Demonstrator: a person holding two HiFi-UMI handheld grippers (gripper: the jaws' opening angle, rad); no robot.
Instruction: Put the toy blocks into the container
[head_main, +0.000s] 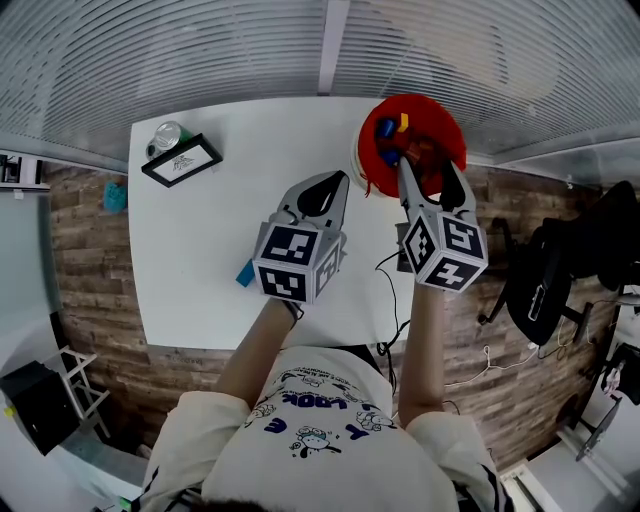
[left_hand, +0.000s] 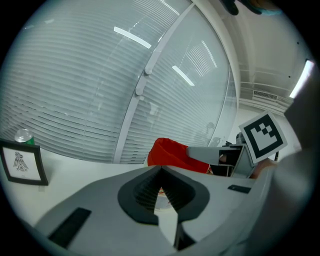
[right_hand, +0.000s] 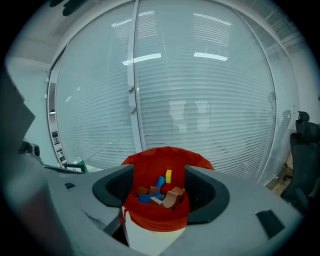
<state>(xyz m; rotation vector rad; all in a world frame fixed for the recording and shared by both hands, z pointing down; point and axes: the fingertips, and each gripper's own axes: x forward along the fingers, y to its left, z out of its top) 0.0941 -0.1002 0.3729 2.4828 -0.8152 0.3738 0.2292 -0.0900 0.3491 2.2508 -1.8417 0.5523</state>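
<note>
The red container (head_main: 445, 125) stands at the far right of the white table (head_main: 200, 240). Several toy blocks (head_main: 392, 140) lie inside it: blue, yellow and brown ones (right_hand: 161, 191). My right gripper (head_main: 428, 172) hangs over the container's near rim, open, with nothing between its jaws; in the right gripper view the container (right_hand: 165, 154) shows through the gap of that gripper (right_hand: 161, 186). My left gripper (head_main: 330, 188) is shut and empty, just left of the container (left_hand: 170, 152), its tips (left_hand: 161, 171) above the tabletop. One blue block (head_main: 245, 273) lies on the table near the left gripper's cube.
A framed picture (head_main: 181, 160) and a can (head_main: 168, 133) stand at the table's far left corner. A cable (head_main: 392, 262) runs off the table's right edge. Window blinds run behind the table. An office chair (head_main: 560, 270) stands to the right.
</note>
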